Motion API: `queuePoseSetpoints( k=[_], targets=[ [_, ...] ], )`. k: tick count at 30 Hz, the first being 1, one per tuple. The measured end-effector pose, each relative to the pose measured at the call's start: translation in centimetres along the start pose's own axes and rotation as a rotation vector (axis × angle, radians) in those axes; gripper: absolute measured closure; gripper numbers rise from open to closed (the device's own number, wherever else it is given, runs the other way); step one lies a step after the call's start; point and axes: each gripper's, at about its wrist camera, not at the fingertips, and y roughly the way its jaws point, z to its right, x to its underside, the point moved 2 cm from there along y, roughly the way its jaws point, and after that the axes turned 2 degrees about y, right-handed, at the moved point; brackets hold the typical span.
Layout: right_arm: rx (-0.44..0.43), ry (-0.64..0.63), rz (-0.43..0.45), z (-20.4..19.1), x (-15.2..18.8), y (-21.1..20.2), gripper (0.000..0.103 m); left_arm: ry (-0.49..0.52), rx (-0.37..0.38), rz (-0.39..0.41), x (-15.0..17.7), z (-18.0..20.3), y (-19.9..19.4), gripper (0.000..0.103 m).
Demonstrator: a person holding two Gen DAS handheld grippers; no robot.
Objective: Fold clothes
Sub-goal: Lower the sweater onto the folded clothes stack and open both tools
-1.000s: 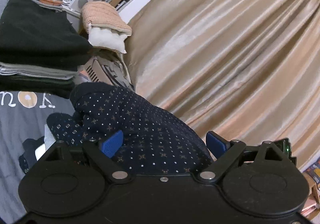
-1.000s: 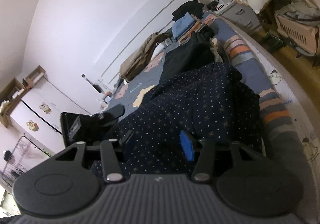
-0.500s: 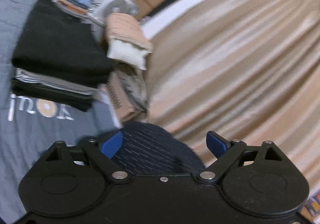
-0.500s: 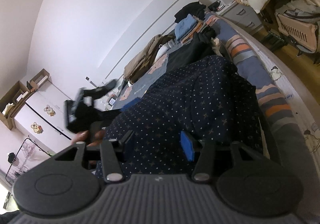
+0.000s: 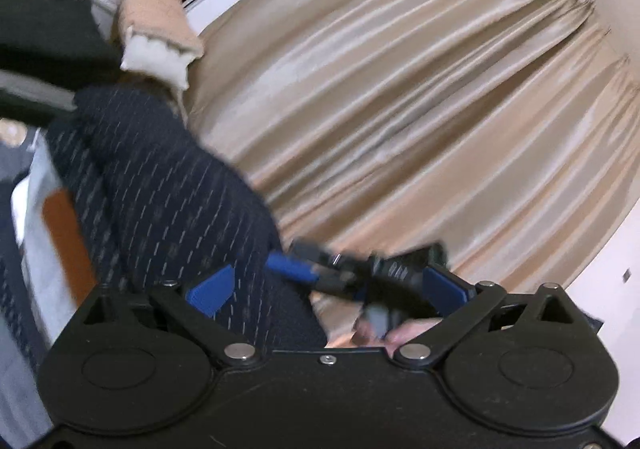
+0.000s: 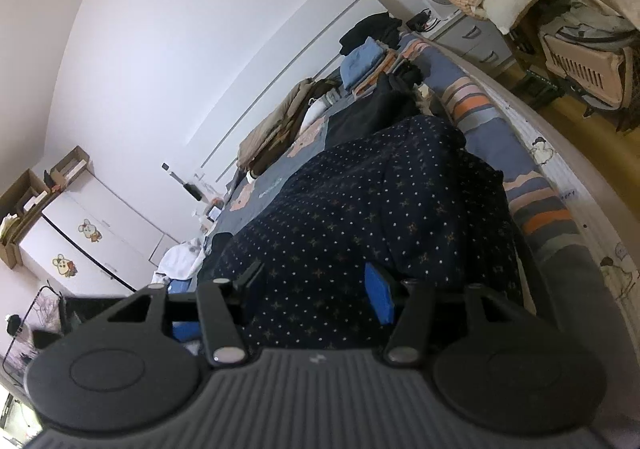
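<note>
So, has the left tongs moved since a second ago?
Yes. The left tongs swung right: the folded stack slid to the frame's left edge, the curtain fills more, and its jaws have just been opening, off the dotted garment.

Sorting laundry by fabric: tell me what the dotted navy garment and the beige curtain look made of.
Navy garment: soft woven or knit cloth, matte; it drapes in loose folds. Curtain: probably satin-like synthetic, since its pleats catch glossy highlights.
</note>
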Motion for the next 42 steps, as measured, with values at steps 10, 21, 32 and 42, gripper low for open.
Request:
queuePoseSetpoints(
  k=[10,21,32,42],
  targets=[
    [0.038,-0.020,-0.024,-0.6,0.5,-1.0,0.049,-0.054,0.025,-0.001,0.5,-0.5,-1.1,0.000],
    [0.031,-0.074,-0.052,-2.4,3.0,-3.8,0.048,-0.088,0.040,-0.048,1.9,-2.5,2.3,0.000],
    [0.110,-0.054,-0.056,-0.2,5.4,-5.3,0.048,-0.007,-0.061,-0.065,2.0,-1.3,1.8,0.000],
    [0.327,-0.249,0.034,-6.2,6.1,-6.7,0.028,0.320,-0.489,-0.077,0.7,4.0,1.2,0.000]
  ],
)
